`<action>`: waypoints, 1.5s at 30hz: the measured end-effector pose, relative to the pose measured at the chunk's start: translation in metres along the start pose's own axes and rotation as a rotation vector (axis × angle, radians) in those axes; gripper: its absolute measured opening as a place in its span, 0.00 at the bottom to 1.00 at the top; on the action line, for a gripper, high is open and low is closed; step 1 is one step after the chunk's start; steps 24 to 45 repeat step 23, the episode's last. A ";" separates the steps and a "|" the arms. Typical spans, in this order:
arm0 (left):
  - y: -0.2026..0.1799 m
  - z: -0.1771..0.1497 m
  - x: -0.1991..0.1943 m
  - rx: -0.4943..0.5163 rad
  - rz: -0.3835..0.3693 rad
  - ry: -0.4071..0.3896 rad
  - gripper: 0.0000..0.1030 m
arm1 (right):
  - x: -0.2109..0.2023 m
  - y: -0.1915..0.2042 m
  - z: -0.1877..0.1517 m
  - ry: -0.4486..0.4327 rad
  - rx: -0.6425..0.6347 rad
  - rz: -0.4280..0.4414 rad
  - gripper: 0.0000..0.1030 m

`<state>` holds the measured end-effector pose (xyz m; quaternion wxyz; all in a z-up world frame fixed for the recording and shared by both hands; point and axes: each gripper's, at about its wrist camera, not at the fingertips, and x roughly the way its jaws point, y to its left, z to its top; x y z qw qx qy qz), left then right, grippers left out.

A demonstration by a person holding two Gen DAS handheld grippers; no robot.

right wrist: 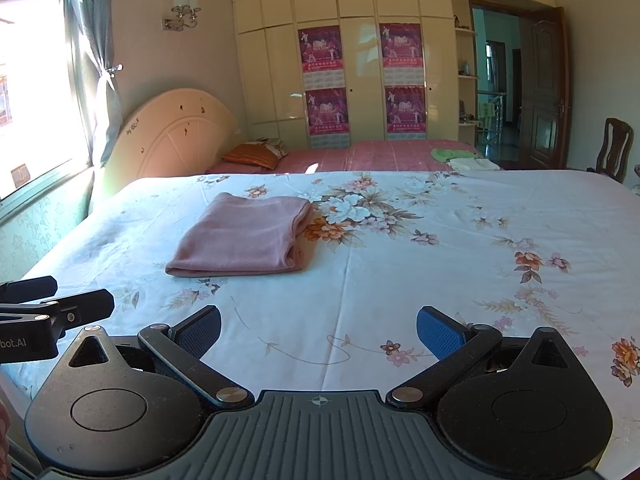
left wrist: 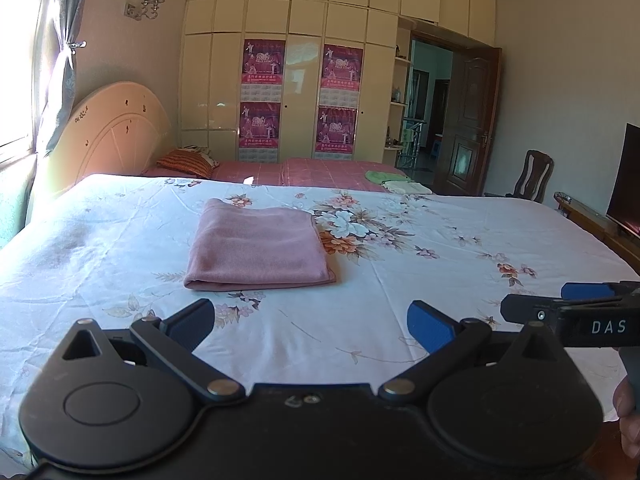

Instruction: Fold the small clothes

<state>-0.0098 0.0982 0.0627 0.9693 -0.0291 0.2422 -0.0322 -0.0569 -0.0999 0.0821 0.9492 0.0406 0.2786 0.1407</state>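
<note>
A pink cloth [left wrist: 258, 246] lies folded into a neat rectangle on the flowered white bedsheet [left wrist: 440, 240], a little left of the middle. The same pink cloth [right wrist: 242, 236] shows in the right wrist view, ahead and to the left. My left gripper [left wrist: 312, 326] hovers above the sheet short of the cloth, open, with nothing between its blue pads. My right gripper [right wrist: 320, 334] is also open and holds nothing. Each gripper shows at the edge of the other's view: the right gripper [left wrist: 560, 304] beside the left one, the left gripper [right wrist: 56, 300] at the left edge.
A second bed with a pink cover [left wrist: 320, 172] stands behind, holding an orange pillow [left wrist: 186, 162] and folded green and white cloths [left wrist: 394, 182]. A wardrobe [left wrist: 304, 80], an open door [left wrist: 466, 120], a chair [left wrist: 534, 176] and a television [left wrist: 626, 180] line the far side.
</note>
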 end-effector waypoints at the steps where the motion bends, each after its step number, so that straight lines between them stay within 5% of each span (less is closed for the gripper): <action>1: 0.000 0.000 0.000 -0.001 0.002 -0.001 0.99 | 0.000 -0.001 0.000 -0.001 -0.001 0.001 1.00; 45: -0.002 0.000 -0.009 0.004 0.032 -0.035 0.98 | -0.001 0.003 -0.001 -0.003 -0.022 0.019 1.00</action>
